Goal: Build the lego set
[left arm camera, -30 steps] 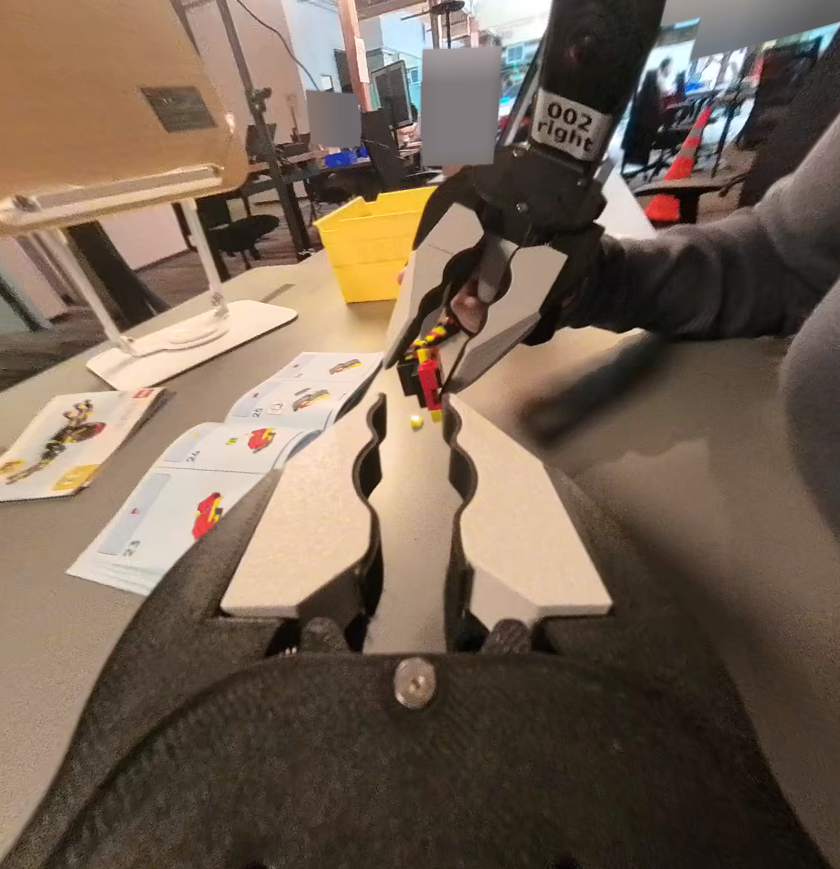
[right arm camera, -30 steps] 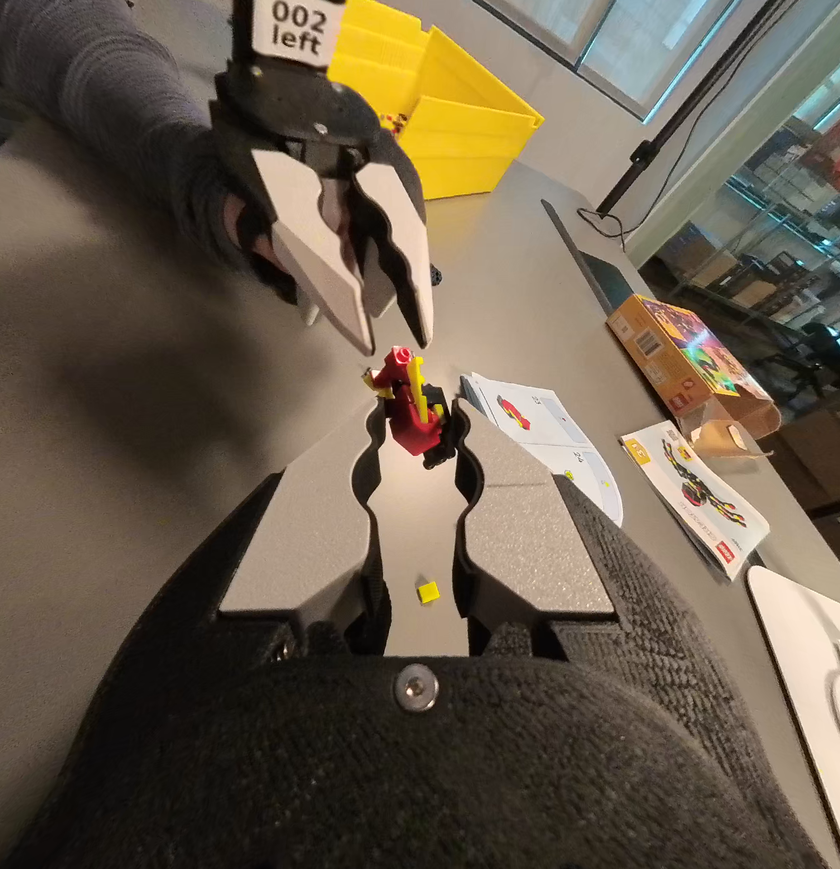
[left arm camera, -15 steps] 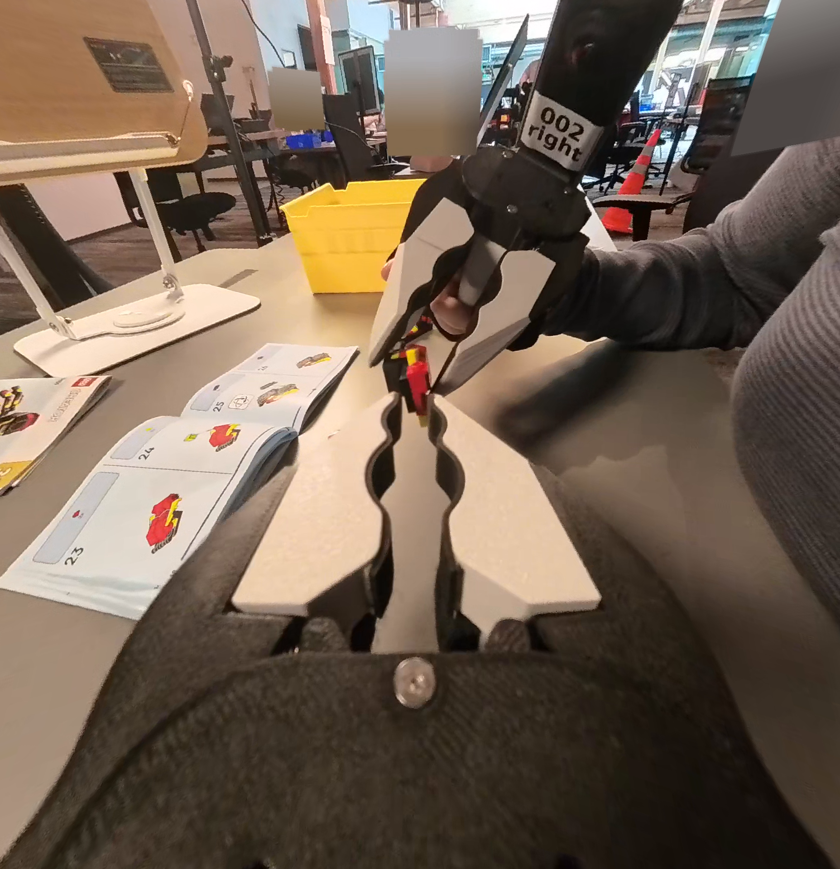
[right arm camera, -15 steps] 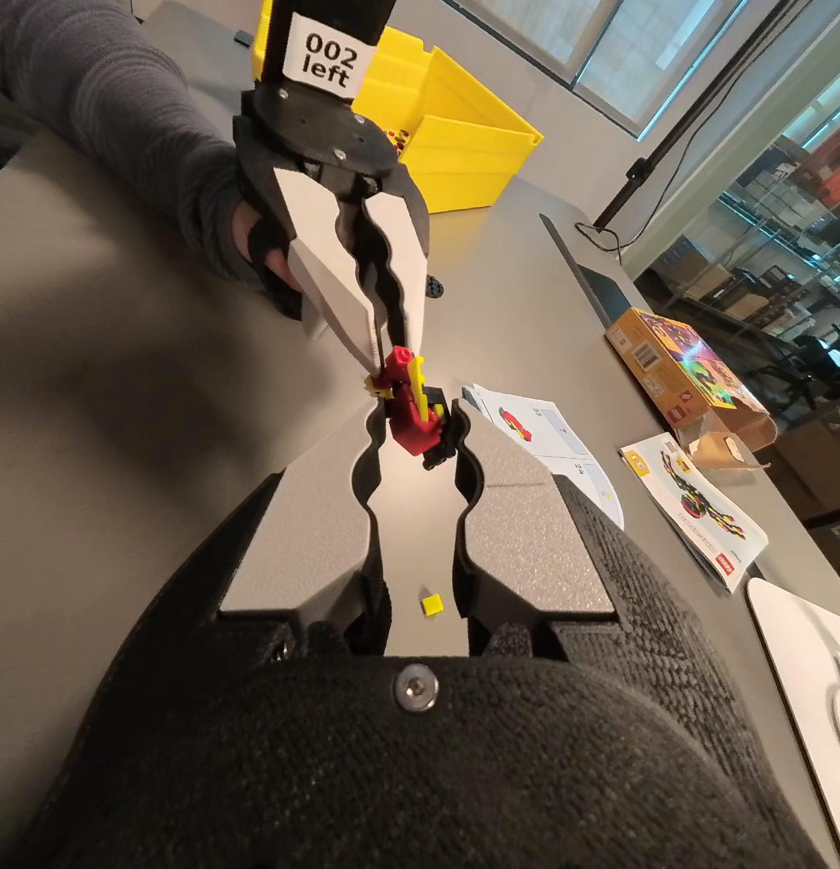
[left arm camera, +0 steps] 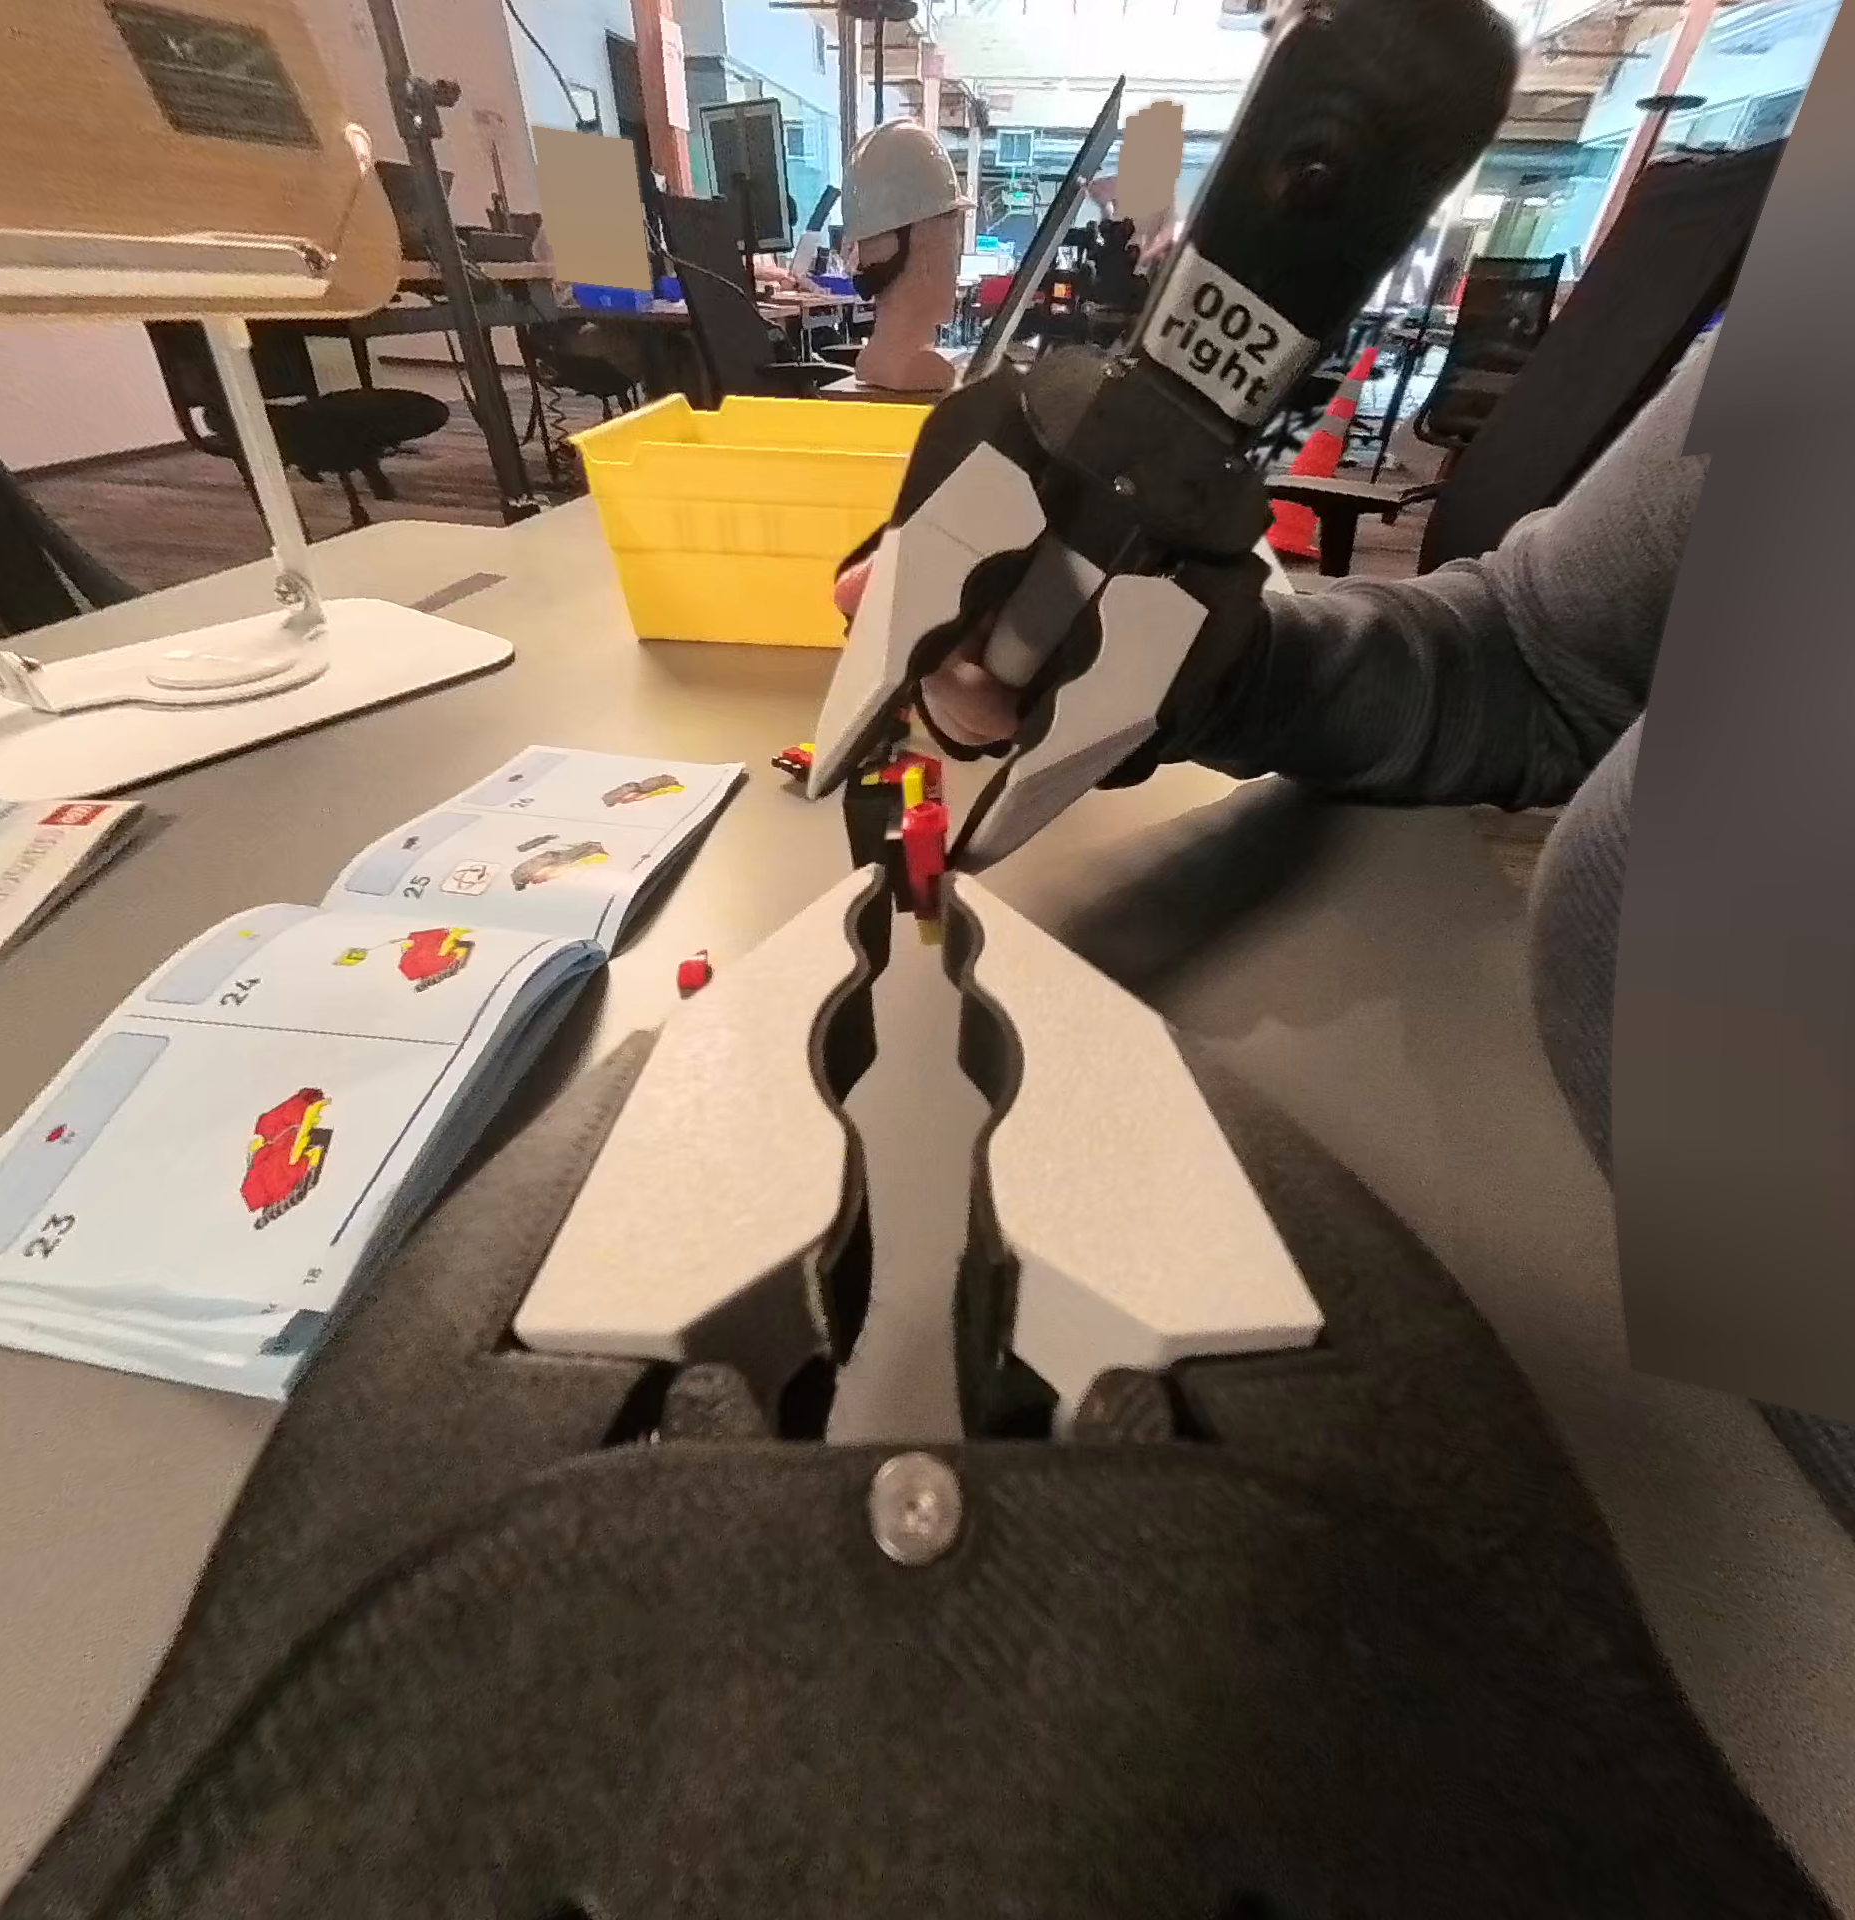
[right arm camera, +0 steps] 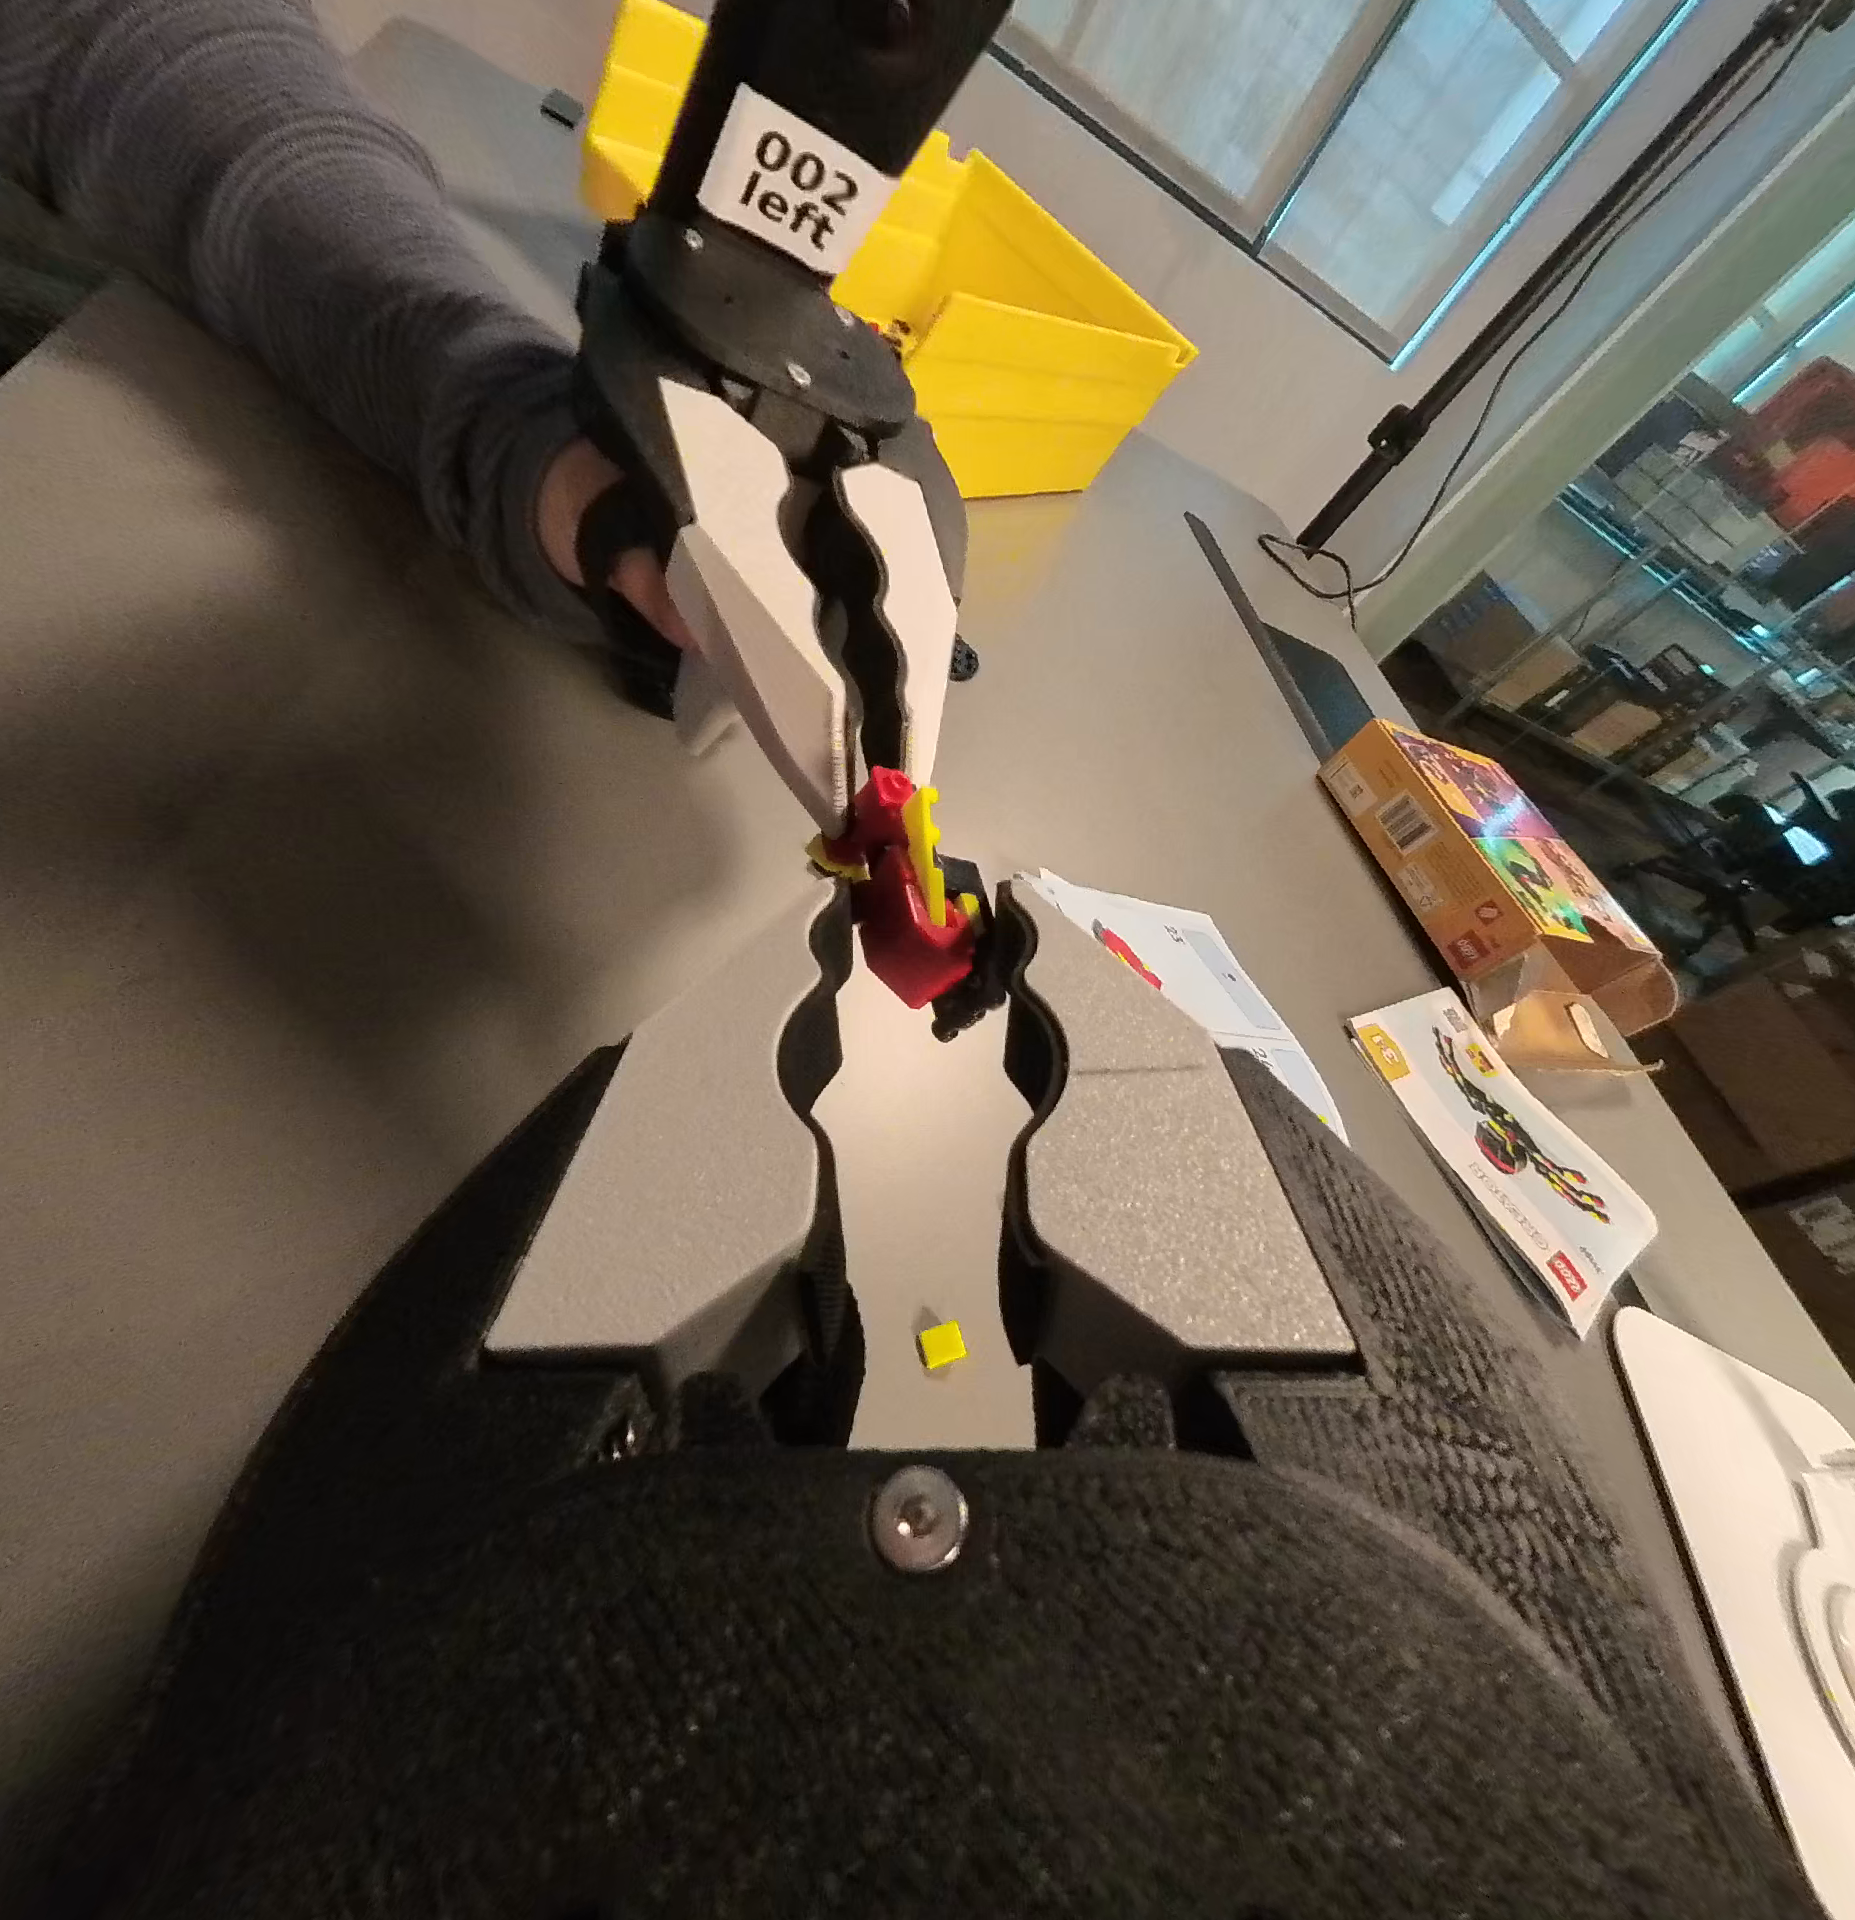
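The right gripper [right arm camera: 918,914] pinches the red, yellow and black lego model [right arm camera: 912,925] between its fingertips and holds it up off the counter [right arm camera: 227,935], probably so the other tool can work on its top end. The left gripper [right arm camera: 881,774] comes in from above, its fingers [right arm camera: 767,644] drawn nearly together and nipping the model's upper red and yellow part, seemingly seating or adjusting a piece. A loose yellow tile [right arm camera: 942,1343] lies on the counter below, and the open instruction booklet [left arm camera: 310,1018] sits close by for reference.
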`<state>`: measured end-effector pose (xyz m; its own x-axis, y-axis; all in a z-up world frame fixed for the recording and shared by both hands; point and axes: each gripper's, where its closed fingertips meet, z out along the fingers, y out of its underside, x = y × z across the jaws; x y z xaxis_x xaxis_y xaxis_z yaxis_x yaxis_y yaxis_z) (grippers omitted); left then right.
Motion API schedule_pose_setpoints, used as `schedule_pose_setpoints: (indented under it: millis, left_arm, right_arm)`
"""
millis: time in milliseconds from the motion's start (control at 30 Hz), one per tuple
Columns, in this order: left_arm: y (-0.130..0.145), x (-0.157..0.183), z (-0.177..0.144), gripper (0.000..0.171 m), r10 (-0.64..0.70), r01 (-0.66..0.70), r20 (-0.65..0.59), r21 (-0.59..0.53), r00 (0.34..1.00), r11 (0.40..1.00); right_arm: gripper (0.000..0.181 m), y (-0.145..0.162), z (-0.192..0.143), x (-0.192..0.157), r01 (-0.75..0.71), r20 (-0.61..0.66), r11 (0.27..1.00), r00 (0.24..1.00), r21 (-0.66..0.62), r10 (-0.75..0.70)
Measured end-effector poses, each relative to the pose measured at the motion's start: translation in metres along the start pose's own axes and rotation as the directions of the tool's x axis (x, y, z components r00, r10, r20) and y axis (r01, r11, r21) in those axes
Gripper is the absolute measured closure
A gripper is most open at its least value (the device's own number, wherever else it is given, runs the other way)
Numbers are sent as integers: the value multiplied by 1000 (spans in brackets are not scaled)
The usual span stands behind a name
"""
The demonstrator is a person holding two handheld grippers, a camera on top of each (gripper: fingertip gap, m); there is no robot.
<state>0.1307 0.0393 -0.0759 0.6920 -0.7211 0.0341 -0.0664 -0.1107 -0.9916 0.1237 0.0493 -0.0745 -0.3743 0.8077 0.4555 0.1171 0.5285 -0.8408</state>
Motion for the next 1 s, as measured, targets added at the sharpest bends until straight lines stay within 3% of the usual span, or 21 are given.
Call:
schedule_pose_setpoints:
  millis: [567, 700, 800, 933, 1000]
  left_arm:
    - [-2, 0, -1, 165, -50, 51, -29, 12, 998, 999]
    - [-3, -2, -2, 165, -69, 70, -26, 28, 997, 997]
    - [-4, -2, -3, 165, -74, 75, -27, 34, 997, 997]
    - [-2, 4, -3, 165, -45, 45, -42, 19, 998, 999]
    - [-1, 7, -2, 165, -23, 24, -50, 8, 998, 1000]
  right_arm:
    - [156, -1, 1, 1, 19, -16, 1000, 1000, 9, -19]
    - [149, -1, -3, 4, 21, -13, 1000, 1000, 6, -21]
    - [144, 18, -14, 11, -26, 15, 995, 1000, -95, 27]
    - [148, 84, -31, 9, -97, 72, 924, 989, -369, 132]
    - [155, 95, -35, 8, -128, 82, 922, 982, -365, 169]
